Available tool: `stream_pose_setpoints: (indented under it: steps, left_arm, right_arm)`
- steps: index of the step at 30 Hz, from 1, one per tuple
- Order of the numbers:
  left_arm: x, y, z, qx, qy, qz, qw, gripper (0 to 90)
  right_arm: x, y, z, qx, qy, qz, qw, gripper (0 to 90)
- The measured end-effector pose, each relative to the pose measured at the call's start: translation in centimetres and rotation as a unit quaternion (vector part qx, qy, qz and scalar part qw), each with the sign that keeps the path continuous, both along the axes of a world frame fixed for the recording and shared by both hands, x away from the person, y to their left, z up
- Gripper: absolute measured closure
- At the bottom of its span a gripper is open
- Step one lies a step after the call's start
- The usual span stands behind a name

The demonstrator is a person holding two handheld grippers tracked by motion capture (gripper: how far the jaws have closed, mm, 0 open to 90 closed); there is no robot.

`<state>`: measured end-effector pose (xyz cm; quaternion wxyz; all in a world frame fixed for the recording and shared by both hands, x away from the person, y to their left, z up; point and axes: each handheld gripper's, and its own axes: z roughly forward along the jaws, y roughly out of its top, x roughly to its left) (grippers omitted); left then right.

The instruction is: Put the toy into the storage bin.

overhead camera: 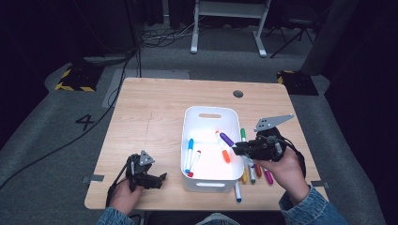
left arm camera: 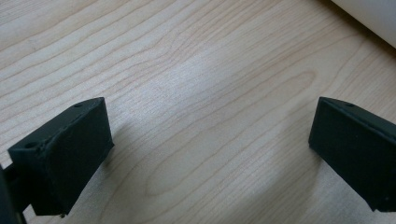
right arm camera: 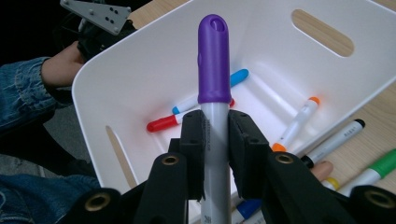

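right hand-held gripper [right arm camera: 215, 140]: clamped on purple marker [right arm camera: 214, 60], over white bin [right arm camera: 116, 79] | left hand-held gripper [left arm camera: 210, 144]: wide open, empty

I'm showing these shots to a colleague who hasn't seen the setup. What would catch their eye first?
The purple-capped marker stands out, clamped upright in the right hand-held gripper over the white bin at mid-table. Blue, red and orange markers lie inside the bin, and more are scattered on the wood at its right. The left hand-held gripper rests open near the front left corner.
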<state>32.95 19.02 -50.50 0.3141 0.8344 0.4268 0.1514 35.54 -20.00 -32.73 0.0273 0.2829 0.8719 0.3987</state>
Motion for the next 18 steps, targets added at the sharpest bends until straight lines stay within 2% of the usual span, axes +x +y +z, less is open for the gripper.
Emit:
stream_pose_setpoints:
  steps: [7,13,18]
  left_arm:
    - [0.0,0.0,0.0,0.002,0.0,-0.001,1.0,0.0]
    - [0.0,0.0,0.0,0.001,0.0,-0.001,1.0,0.0]
    - [0.0,0.0,0.0,0.001,0.0,-0.001,1.0,0.0]
  right_arm:
    - [-0.4,1.7,0.0,0.003,-0.002,0.026,0.9997,77.1]
    - [-0.6,2.5,-0.1,0.007,0.006,0.032,0.9995,77.1]
    - [-0.8,3.1,-0.2,0.006,0.003,0.042,0.9991,77.1]
